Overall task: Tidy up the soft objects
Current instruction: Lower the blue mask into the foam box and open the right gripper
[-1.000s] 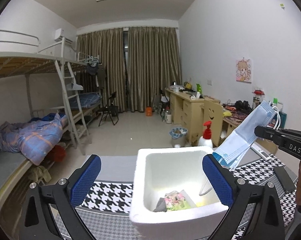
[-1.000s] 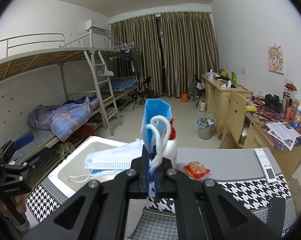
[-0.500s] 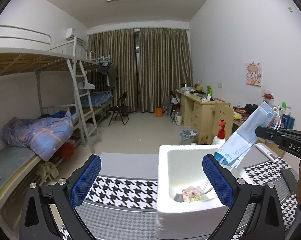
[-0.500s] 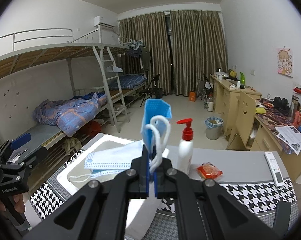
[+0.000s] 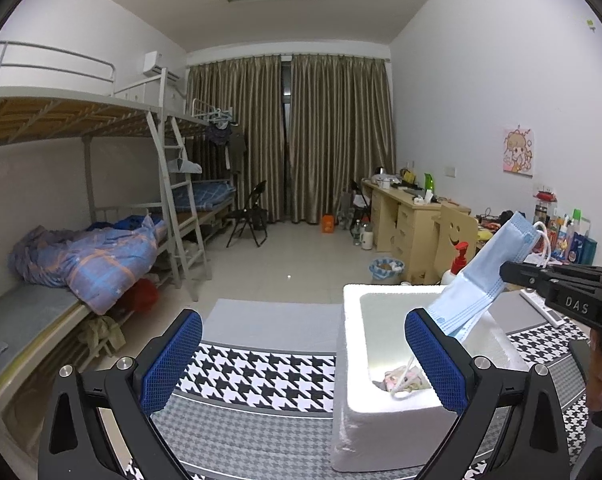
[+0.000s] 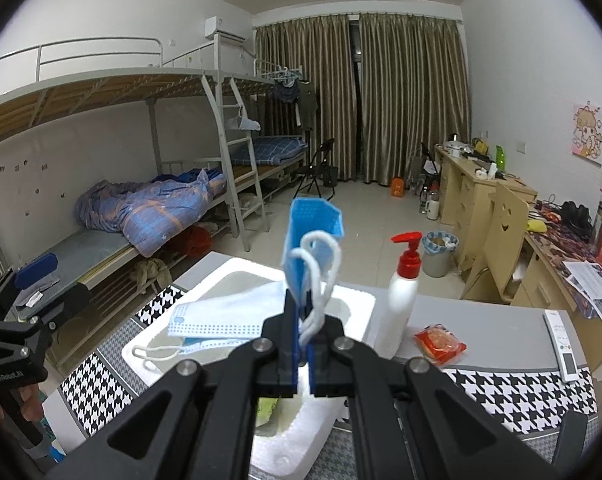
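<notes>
My right gripper [image 6: 304, 316] is shut on the edge of a stack of blue face masks [image 6: 313, 224]. One end sticks up and the rest droops left, over the white foam box [image 6: 149, 356]. In the left wrist view the masks [image 5: 481, 280] hang slanted from the right gripper [image 5: 505, 270] above the foam box [image 5: 353, 360], an ear loop dangling inside. A few small soft items [image 5: 401, 380] lie on the box floor. My left gripper [image 5: 303, 332] is open and holds nothing; its right finger overlaps the box's left part.
A houndstooth cloth [image 5: 261, 372] covers the grey table. Right of the box are a white pump bottle with a red top [image 6: 405, 292], a red packet [image 6: 441, 344] and a white remote [image 6: 561, 344]. Bunk beds and desks stand beyond the table.
The box has slid right in the left wrist view as that gripper shifted left. The right gripper has carried the masks further over the box; the pump bottle now shows beside it.
</notes>
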Action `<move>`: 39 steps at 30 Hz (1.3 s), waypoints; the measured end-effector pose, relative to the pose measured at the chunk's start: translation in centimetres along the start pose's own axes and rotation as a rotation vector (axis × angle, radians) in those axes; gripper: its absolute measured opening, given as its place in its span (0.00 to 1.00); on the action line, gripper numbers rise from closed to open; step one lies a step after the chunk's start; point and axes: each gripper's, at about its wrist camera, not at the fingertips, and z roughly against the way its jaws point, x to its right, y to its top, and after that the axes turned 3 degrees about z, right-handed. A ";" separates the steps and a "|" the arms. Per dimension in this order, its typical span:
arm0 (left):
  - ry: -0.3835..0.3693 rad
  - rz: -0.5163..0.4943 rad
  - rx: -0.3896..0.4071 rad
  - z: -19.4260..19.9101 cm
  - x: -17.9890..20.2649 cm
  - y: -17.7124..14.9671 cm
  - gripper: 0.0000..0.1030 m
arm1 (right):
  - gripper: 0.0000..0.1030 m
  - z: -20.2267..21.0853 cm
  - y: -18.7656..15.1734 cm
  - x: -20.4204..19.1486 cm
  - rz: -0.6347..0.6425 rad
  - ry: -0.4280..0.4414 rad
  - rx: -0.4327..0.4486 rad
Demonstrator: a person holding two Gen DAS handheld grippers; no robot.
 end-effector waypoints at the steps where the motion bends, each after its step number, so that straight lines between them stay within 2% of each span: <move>1: 0.000 0.001 0.000 0.0 -0.1 0.0 0.99 | 0.05 -0.2 0.0 -0.1 0.004 0.003 -0.005; 10: 0.013 0.027 -0.004 0.0 -1.3 -0.2 0.99 | 0.06 -1.4 0.0 -1.1 0.032 0.015 -0.045; 13: 0.014 0.029 -0.004 0.0 -1.5 -0.2 0.99 | 0.14 -1.9 -0.1 -1.5 0.039 0.026 -0.058; 18: 0.018 0.036 -0.001 0.1 -1.8 -0.3 0.99 | 0.21 -2.8 -0.3 -2.1 0.055 0.029 -0.086; 20: 0.019 0.040 -0.002 0.1 -1.9 -0.4 0.99 | 0.42 -3.3 -0.6 -2.3 0.068 0.028 -0.106; 23: 0.017 0.042 -0.008 0.0 -2.0 -0.6 0.99 | 0.59 -3.6 -0.8 -2.8 0.077 0.037 -0.119; 25: 0.017 0.043 -0.012 -0.1 -2.1 -0.6 0.99 | 0.64 -3.7 -1.0 -3.0 0.094 0.036 -0.127; 31: 0.013 0.053 -0.018 -0.2 -2.5 -0.8 0.99 | 0.66 -4.2 -1.8 -3.2 0.118 0.029 -0.169; 39: 0.003 0.047 -0.023 -0.3 -2.6 -1.0 0.99 | 0.69 -3.0 -2.1 -2.8 0.133 0.031 -0.177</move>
